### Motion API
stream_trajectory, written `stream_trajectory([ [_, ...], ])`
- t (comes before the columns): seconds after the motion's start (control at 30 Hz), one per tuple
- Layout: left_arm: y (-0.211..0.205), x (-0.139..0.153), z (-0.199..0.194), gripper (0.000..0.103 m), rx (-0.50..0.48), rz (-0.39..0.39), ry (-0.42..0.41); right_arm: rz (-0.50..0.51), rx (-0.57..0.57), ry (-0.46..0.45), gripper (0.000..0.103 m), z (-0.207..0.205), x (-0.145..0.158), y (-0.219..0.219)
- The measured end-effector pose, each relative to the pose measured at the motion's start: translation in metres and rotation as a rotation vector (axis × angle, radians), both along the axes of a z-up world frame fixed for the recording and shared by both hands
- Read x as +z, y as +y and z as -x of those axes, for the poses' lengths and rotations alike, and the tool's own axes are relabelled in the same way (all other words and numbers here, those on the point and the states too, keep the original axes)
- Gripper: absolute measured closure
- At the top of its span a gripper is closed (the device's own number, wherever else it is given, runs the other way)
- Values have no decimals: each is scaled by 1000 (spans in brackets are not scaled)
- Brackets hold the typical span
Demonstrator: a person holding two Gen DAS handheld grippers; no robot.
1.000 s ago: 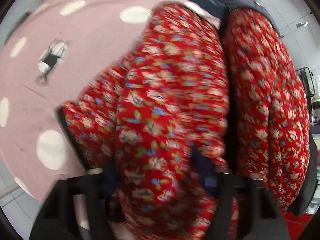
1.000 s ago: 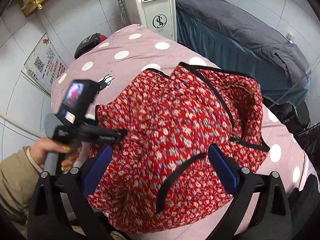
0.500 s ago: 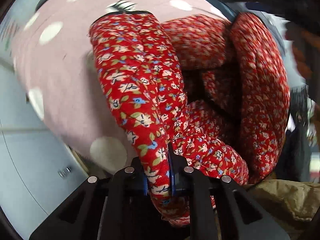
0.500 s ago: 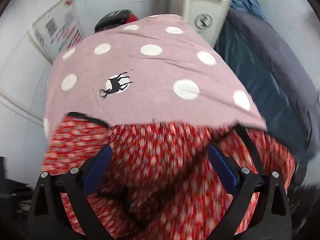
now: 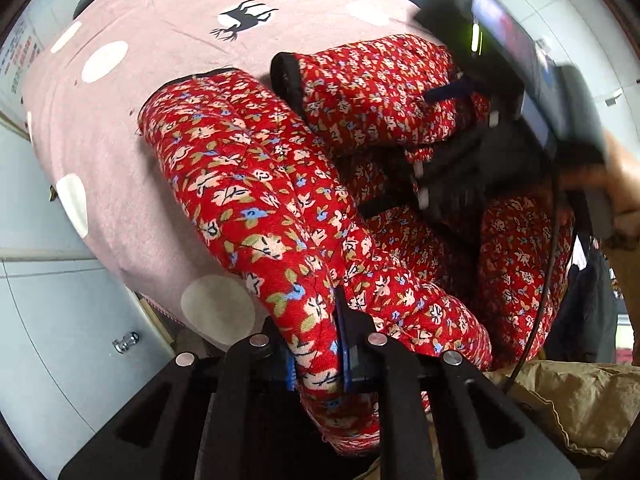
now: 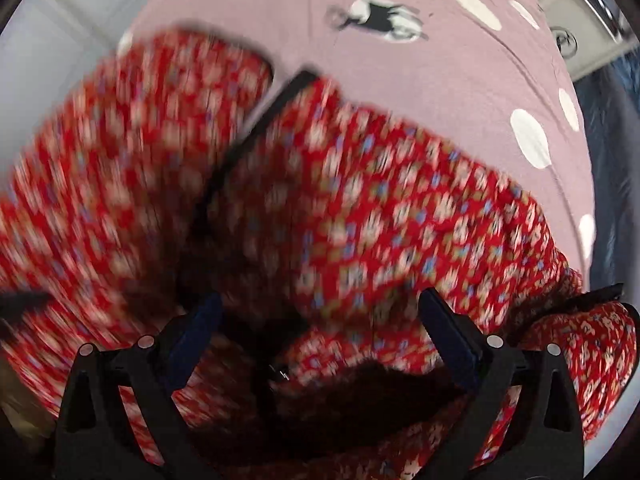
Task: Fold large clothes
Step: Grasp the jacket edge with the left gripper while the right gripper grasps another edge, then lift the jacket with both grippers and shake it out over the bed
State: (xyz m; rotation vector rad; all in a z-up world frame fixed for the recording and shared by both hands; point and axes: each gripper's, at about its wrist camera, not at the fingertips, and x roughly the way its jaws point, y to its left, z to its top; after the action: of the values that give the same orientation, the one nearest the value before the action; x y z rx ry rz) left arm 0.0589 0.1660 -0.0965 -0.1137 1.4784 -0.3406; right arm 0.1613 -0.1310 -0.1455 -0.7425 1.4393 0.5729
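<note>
The landmark is the sheet point(image 5: 132, 128), pink with white dots and a black deer print point(image 5: 242, 20), spread over a bed. In the left wrist view, left of the sheet, stands a pale cabinet point(image 5: 60, 320) with a small metal knob point(image 5: 126, 343), below the sheet's edge. On the sheet lies the jacket point(image 5: 256, 184), a padded red floral one with black trim, bunched in thick folds that reach from near the deer print down to the near edge of the sheet. One long padded roll of it runs toward the camera and ends between the fingers of the left gripper point(image 5: 319, 354), whose blue pads are pressed together on the cloth. Right of that roll, over the jacket's middle, the right gripper point(image 5: 436, 152) is seen from outside, blurred, with a hand point(image 5: 616, 184) behind it. At lower right, off the sheet, lies tan cloth point(image 5: 568, 396).

In the right wrist view the picture is blurred. The jacket point(image 6: 360, 220) fills the near half of the sheet point(image 6: 460, 92), below the deer print point(image 6: 384, 20). The right gripper point(image 6: 320, 344) points down at it, its jaws well apart with jacket cloth showing between them; I cannot tell whether the pads touch it.
</note>
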Motion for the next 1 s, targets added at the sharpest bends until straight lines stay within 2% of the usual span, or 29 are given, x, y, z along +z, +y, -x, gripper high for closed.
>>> stream_trajectory([
  [0.1,-4,4,0,88,-12,-10,-11,29,-34,-33,6,4,-13,-15],
  [0.13,-5,6,0,88,-13,-14,-18,-8,-74,-46,13,1,-14,-22],
  [0.17,-6,9,0,88,-11,-17,-24,-10,-99,-62,40,1,-15,-28],
  [0.2,-6,13,0,88,-3,-22,-35,7,-134,-82,49,-3,-15,-33],
  [0.27,-5,25,0,88,27,-22,-72,-76,-222,-53,69,-9,-1,-42],
  [0.33,-1,40,-2,88,52,-35,-115,-144,-270,-101,77,-8,27,-53],
  [0.4,8,62,-6,89,98,-48,-179,-191,-298,-168,80,-13,59,-62],
  [0.43,13,71,-7,89,117,-50,-203,-229,-323,-238,82,-6,86,-74],
  [0.5,31,101,-15,89,186,-47,-280,-264,-359,-328,83,3,119,-92],
  [0.6,54,143,-26,90,259,-63,-396,-337,-481,-451,83,26,171,-129],
  [0.7,76,187,-38,90,301,-130,-533,-411,-610,-550,84,43,224,-176],
  [0.83,102,230,-60,90,352,-166,-634,-532,-711,-644,84,73,280,-224],
  [0.87,107,240,-65,90,357,-180,-664,-552,-718,-671,86,79,290,-222],
  [0.93,112,263,-81,90,355,-252,-744,-557,-724,-806,88,105,327,-215],
  [1.0,116,280,-107,90,364,-321,-770,-580,-746,-799,88,107,348,-223],
])
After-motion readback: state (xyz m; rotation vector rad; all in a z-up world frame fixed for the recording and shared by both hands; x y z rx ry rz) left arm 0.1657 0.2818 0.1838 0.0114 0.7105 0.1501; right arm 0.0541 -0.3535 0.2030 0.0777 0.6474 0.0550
